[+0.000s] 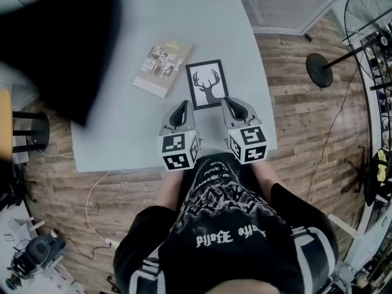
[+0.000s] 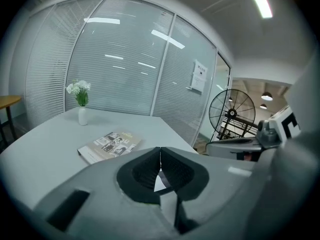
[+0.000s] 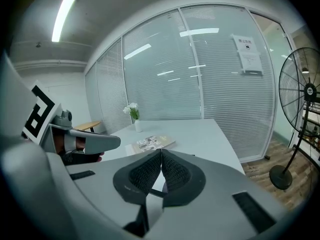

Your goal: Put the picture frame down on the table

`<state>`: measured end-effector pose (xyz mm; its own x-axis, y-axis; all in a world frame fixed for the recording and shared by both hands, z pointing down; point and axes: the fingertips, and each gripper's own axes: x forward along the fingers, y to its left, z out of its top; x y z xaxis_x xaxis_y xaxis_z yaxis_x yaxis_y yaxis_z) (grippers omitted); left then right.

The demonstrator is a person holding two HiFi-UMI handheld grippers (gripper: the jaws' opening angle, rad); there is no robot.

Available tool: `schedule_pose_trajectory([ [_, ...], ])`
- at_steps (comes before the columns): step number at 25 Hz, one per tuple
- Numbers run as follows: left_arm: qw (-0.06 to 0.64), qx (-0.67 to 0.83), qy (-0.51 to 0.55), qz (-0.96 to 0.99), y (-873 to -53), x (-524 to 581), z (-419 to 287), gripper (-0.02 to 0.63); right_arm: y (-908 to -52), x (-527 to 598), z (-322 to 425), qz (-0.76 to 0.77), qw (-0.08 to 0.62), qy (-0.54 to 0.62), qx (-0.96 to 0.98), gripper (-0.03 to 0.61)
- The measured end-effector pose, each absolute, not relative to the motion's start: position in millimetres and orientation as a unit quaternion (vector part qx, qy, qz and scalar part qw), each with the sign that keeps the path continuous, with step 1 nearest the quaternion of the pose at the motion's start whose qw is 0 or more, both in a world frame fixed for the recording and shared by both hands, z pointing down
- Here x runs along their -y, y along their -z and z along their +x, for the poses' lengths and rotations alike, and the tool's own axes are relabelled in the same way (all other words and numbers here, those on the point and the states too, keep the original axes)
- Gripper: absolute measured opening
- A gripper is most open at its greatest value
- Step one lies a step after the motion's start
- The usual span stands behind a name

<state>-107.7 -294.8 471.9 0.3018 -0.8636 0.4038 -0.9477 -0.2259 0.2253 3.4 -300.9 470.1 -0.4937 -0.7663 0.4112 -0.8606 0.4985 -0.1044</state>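
Black-framed deer picture frame (image 1: pixel 207 83) lies flat on the grey surface (image 1: pixel 245 48), beside a magazine (image 1: pixel 162 66). The left claw (image 1: pixel 184 105) and right claw (image 1: pixel 226 101) are closed, empty.

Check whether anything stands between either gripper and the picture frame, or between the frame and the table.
Nothing visible does. The picture frame appears to lie flat on the table, with the left gripper and right gripper at its near corners, jaws together. The magazine lies to the frame's left, apart from it.
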Motion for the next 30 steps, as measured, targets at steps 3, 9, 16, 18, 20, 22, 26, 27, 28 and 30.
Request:
schedule_pose_trajectory([
  [3, 0.213, 0.582, -0.101, 0.778, -470, 292, -105, 0.017, -468, 298, 6, 0.481, 0.154, -0.148, 0.850, 0.012],
  [9, 0.209, 0.577, -0.107, 0.782, -469, 288, -102, 0.017, -469, 295, 7, 0.489, 0.166, -0.133, 0.846, 0.011],
  [16, 0.213, 0.572, -0.107, 0.785, -472, 288, -99, 0.017, -471, 294, 3, 0.492, 0.177, -0.123, 0.844, 0.011],
  [18, 0.212, 0.573, -0.108, 0.784, -473, 288, -99, 0.017, -472, 294, 3, 0.492, 0.179, -0.124, 0.843, 0.011],
  [20, 0.208, 0.574, -0.113, 0.784, -474, 287, -99, 0.017, -472, 294, 4, 0.492, 0.179, -0.125, 0.843, 0.011],
  [22, 0.208, 0.575, -0.117, 0.783, -475, 286, -100, 0.017, -472, 294, 3, 0.491, 0.177, -0.124, 0.844, 0.011],
  [26, 0.209, 0.577, -0.117, 0.781, -477, 285, -102, 0.017, -472, 294, 1, 0.490, 0.175, -0.122, 0.845, 0.011],
  [27, 0.209, 0.577, -0.116, 0.781, -477, 285, -103, 0.017, -472, 294, 0, 0.489, 0.174, -0.122, 0.846, 0.011],
  [28, 0.209, 0.578, -0.115, 0.780, -477, 285, -104, 0.017, -472, 294, -1, 0.488, 0.173, -0.122, 0.847, 0.011],
  [30, 0.209, 0.580, -0.114, 0.779, -477, 286, -107, 0.017, -471, 294, -5, 0.483, 0.170, -0.121, 0.851, 0.011],
])
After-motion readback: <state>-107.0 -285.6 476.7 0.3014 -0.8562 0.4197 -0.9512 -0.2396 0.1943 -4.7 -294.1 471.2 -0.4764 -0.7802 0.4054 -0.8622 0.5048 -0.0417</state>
